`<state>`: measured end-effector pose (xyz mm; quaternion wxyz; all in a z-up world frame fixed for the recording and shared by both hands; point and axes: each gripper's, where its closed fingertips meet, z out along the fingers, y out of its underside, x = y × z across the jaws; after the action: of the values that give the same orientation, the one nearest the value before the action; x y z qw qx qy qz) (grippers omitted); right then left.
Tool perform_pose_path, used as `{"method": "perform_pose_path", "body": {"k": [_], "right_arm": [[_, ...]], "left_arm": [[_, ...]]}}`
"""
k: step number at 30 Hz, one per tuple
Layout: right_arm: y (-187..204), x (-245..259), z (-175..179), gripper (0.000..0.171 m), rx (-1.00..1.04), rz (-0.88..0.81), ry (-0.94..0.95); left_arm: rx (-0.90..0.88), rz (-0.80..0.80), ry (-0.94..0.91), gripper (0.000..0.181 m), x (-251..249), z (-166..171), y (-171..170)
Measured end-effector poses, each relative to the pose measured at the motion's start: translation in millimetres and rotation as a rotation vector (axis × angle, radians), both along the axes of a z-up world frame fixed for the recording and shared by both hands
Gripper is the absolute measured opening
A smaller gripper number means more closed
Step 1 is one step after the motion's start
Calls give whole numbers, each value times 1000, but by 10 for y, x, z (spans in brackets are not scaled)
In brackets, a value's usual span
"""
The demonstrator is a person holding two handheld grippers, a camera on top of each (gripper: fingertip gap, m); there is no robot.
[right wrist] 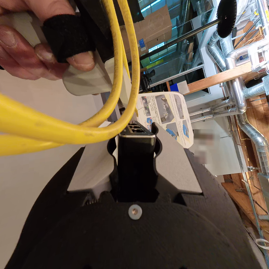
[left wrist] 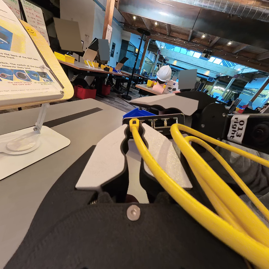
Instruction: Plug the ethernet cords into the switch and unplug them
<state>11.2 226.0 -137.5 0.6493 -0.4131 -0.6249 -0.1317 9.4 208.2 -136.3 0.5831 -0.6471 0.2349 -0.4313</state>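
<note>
Switch: the black switch (left wrist: pixel 154 123) was held off the grey surface (left wrist: pixel 61 167), its port face turned toward the left gripper, clamped lengthwise between the right jaws.
Plugged cord: one yellow ethernet cord (left wrist: pixel 139 147) had its plug (left wrist: pixel 134 123) seated at the leftmost port; the plug sat right at the tips of the left jaws, the cord running back between them.
Other ports: the ports to the right of the plug looked empty.
Loose cords: further yellow loops (left wrist: pixel 203 167) hung to the right of the left jaws, draped over them and across the right wrist view (right wrist: pixel 72 131).
Left gripper: the left gripper (left wrist: pixel 134 128) had its jaws nearly closed, pinching the cord just behind the plug.
Right gripper: the right gripper (right wrist: pixel 135 139) had its jaws closed on the switch body (right wrist: pixel 135 160), one grey finger on each side.
Hand: a hand (right wrist: pixel 29 48) gripped the left gripper's handle.
Surroundings: an instruction sheet on a white stand (left wrist: pixel 29 61) stood to the left; a blue bin (left wrist: pixel 138 113) lay behind the switch.
</note>
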Motion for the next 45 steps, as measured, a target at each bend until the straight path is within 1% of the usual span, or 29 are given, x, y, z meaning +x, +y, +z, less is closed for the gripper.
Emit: {"method": "perform_pose_path", "body": {"k": [16,20,22,24,30,41,45], "right_arm": [[-130,-11,53,42,-82,114,81],[-171,-38,42,38,-87,141,77],[-220,-62,32,33,-96,163,73],[-224,-66,21,33,-103,166,66],[-248,-59,80,33,-106,188,103],[-311,-39,110,31,-106,211,82],[-324,-45,106,31,-99,215,51]], "left_arm": [[7,-43,5,12,25,37,-53],[-2,-47,24,12,28,7,-51],[-15,-54,32,12,29,-14,-46],[-16,-56,32,12,29,-23,-46],[26,-57,44,12,35,41,-71],[4,-119,11,12,63,67,-132],[-4,-130,26,12,66,60,-141]]}}
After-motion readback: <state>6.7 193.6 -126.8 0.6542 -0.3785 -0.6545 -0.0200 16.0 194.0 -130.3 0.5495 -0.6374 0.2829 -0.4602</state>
